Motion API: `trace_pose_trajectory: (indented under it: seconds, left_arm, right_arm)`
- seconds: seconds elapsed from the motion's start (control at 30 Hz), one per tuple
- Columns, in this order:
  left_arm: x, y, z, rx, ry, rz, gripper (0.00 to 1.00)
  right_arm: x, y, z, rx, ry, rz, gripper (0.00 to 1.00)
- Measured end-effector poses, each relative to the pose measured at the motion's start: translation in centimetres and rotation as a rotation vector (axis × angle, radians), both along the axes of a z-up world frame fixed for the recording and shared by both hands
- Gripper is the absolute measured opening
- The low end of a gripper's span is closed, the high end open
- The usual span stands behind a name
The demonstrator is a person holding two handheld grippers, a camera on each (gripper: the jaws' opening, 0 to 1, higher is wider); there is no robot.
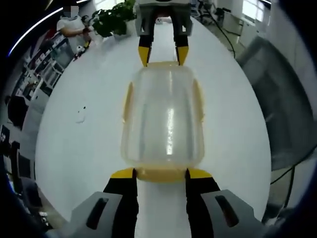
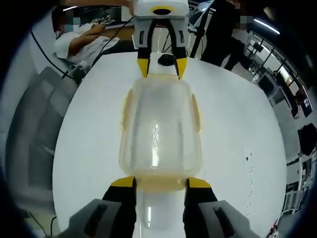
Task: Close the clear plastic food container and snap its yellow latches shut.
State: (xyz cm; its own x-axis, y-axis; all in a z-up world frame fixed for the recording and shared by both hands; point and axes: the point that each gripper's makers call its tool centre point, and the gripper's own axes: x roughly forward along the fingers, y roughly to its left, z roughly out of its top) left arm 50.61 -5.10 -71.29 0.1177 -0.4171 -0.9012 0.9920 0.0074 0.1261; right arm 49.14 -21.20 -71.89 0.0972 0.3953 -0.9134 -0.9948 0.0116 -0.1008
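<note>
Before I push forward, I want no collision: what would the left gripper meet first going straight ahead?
The left gripper would first meet the yellow end latch of the clear plastic food container, which lies between its open jaws, seemingly almost touching.

Both grippers, left (image 1: 161, 173) & right (image 2: 161, 182): grey bodies, black jaws w/ yellow tips.

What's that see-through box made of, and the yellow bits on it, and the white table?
The box looks like clear, slightly cloudy plastic: the table shows through it and a shiny streak runs down its lid. The yellow latches seem opaque, smooth plastic. The table looks like a smooth white laminate, though that's a guess.
</note>
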Motion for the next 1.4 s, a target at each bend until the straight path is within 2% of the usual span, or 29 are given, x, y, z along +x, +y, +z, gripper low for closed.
trace_pose_trajectory:
  seconds: [0.3,0.8,1.13,1.4]
  left_arm:
    - [0.5,-3.5,0.4,-0.007,-0.011,-0.011,0.35]
    - [1.2,-9.0,0.0,-0.014,-0.004,-0.024,0.35]
    - [1.5,-11.6,0.2,-0.027,-0.008,-0.032,0.35]
    - [1.5,-13.2,-0.3,-0.030,0.002,-0.039,0.35]
  right_arm:
    - [0.4,-3.5,0.1,-0.005,0.011,-0.017,0.34]
    - [1.0,-8.9,-0.1,-0.014,0.007,-0.027,0.34]
    - [1.3,-11.7,-0.4,-0.030,0.005,-0.028,0.34]
    - [1.2,-13.1,-1.0,-0.038,0.025,-0.031,0.34]
